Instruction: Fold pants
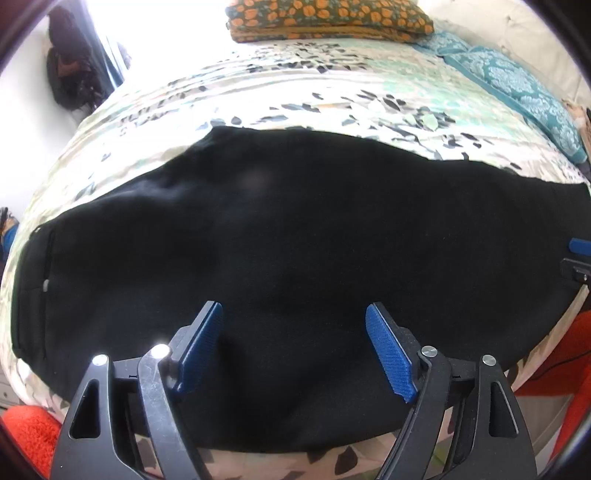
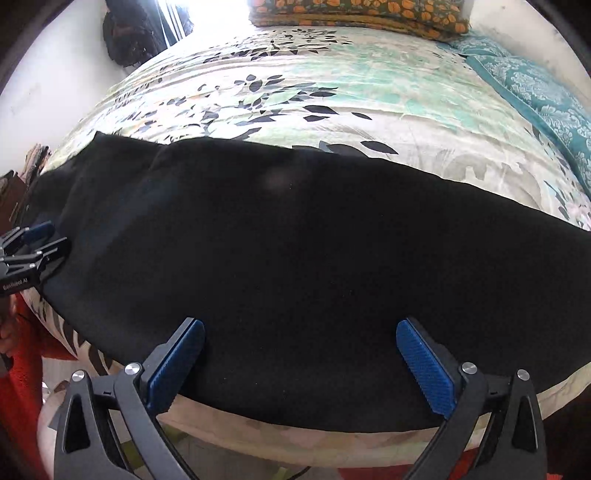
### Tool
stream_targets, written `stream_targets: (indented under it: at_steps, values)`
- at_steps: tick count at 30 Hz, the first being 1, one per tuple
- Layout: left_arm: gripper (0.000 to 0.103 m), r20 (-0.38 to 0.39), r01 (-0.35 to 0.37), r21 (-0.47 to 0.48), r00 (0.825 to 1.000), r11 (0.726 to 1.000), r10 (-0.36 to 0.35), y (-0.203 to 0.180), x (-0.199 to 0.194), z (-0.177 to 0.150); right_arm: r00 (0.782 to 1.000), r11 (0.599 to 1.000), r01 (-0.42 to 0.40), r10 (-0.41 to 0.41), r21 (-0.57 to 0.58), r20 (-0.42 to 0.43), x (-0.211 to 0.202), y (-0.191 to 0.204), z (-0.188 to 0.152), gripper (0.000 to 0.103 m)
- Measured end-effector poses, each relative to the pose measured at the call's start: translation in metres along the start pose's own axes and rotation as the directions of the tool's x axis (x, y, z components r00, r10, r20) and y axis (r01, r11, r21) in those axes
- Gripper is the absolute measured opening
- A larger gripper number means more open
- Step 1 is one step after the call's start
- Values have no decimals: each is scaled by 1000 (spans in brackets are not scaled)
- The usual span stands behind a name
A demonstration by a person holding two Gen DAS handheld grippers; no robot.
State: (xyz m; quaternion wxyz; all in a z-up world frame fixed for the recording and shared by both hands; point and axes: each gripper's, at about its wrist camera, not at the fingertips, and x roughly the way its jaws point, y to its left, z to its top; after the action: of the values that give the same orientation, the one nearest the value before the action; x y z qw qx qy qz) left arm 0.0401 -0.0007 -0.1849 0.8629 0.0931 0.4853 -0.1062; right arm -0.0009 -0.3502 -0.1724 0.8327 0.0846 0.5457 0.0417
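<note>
Pants (image 1: 295, 266), black, lie spread flat across the near part of the bed (image 1: 332, 85), filling the middle band of both wrist views from the left edge to the right.

In the left wrist view the left gripper (image 1: 294, 314) stands wide apart at the bottom of the frame. Its blue pads (image 1: 201, 343) hang over the black cloth with nothing between them; whether the tips touch the fabric cannot be told.

In the right wrist view the right gripper (image 2: 300, 330) is likewise spread wide at the bottom of the frame, blue pads (image 2: 424, 365) over the near hem of the pants, nothing clamped.

Each gripper shows in the other's view: the right one at the far right edge of the left view, the left one at the left edge of the right view, beside the pants.

A flowered pillow (image 1: 328, 18) sits at the top of the frame and a teal one (image 1: 517, 88) at upper right.
</note>
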Motion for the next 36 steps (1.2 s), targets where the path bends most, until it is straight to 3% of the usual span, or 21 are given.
stream_targets:
  at_steps: [2, 4, 7, 9, 14, 17, 20, 22, 24, 27, 29, 34, 36]
  values:
    - [82, 39, 25, -7, 999, 1000, -25, 0, -12, -1, 996, 996, -42, 35, 84, 82, -18, -14, 6, 103]
    - [82, 57, 33, 17, 998, 999, -34, -5, -16, 0, 991, 992, -37, 21, 121, 133, -30, -25, 8, 103]
    - [82, -5, 15, 64, 1000, 998, -15, -18, 3, -1, 998, 982, -12, 0, 187, 63, -20, -40, 7, 103]
    - [84, -60, 13, 64, 998, 998, -9, -16, 20, -6, 999, 965, -34, 31, 260, 18, -13, -55, 0, 103]
    - [85, -39, 26, 68, 999, 997, -23, -7, 16, -8, 993, 916, -41, -8, 399, 121, -50, -96, -5, 102]
    - [85, -29, 29, 71, 999, 997, -27, -6, 15, -11, 952, 799, -154, -37, 581, 304, -97, -152, -22, 102]
    - [85, -31, 28, 64, 999, 998, -26, -6, 15, -10, 894, 622, -251, -145, 742, 424, -135, -213, -51, 102]
    - [85, -28, 29, 66, 999, 997, -27, -6, 15, -10, 904, 522, -246, -179, 816, 387, -142, -248, -67, 102]
    - [85, -26, 30, 65, 999, 997, -29, -5, 16, -10, 936, 472, -242, -116, 848, 331, -134, -276, -77, 101]
    - [86, -26, 31, 58, 999, 998, -30, -4, 16, -9, 947, 440, -287, -5, 851, 322, -117, -294, -87, 93]
    - [86, -27, 29, 56, 999, 998, -28, -5, 16, -9, 950, 444, -296, 46, 846, 308, -106, -294, -84, 92]
    - [86, -25, 32, 60, 999, 998, -30, -4, 15, -10, 955, 476, -253, -17, 842, 297, -96, -295, -79, 88]
    - [86, -23, 32, 62, 999, 998, -30, -4, 15, -11, 952, 495, -246, -40, 834, 304, -95, -297, -75, 80]
